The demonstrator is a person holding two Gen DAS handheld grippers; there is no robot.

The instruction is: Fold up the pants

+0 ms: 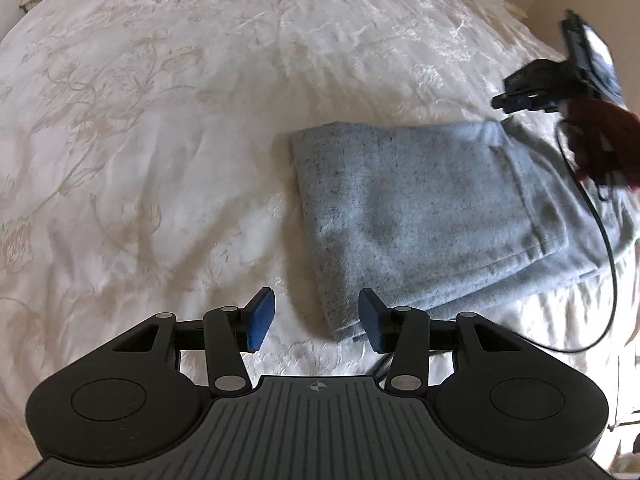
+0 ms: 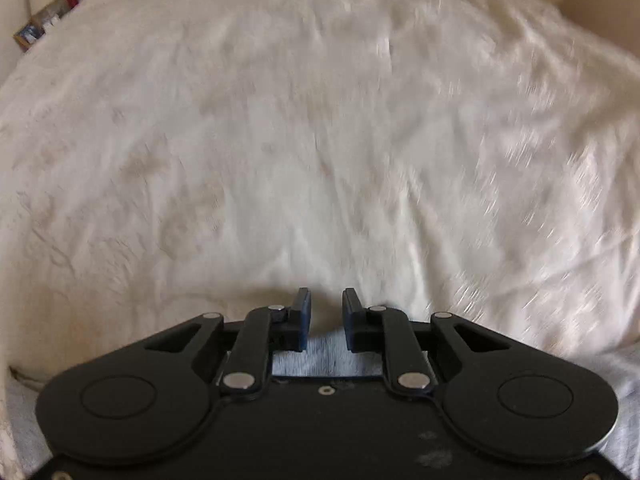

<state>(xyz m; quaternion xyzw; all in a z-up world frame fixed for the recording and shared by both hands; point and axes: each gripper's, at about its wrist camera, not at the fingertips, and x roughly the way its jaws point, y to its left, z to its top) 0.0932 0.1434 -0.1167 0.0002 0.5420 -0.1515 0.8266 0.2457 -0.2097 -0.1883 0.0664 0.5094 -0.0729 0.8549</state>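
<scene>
Item 1, bedspread (image 1: 160,140): cream, with a faint floral pattern and many wrinkles. We log it ahead of and to the left of the left gripper (image 1: 316,322), and it fills nearly all of the right wrist view, where it is blurred.

Item 2, left gripper: 2 blue pads (image 1: 261,320) set partly apart, nothing between them. We see bare bedspread in the gap. Its right pad stands just beside the near corner of the pants (image 1: 420,216); we cannot tell whether it touches the cloth.

Item 3, pants: grey fleece, folded into a flat, roughly rectangular stack of layers, lying on the bedspread ahead of and to the right of the left gripper. A stitched hem runs down the right side of the top layer, and lower layers stick out beyond it to the right.

Item 4, right gripper (image 2: 326,318): in its own view the 2 jaws stand a narrow gap apart, gripping nothing. We note a strip of grey pants fabric directly beneath the tool, behind the fingertips, with bedspread ahead. Seen from the left wrist camera, it sits blurred at the far right, above the far right corner of the pants.

Item 5, cable (image 1: 600,240): black, trailing from the right gripper down across the right edge of the pants.
</scene>
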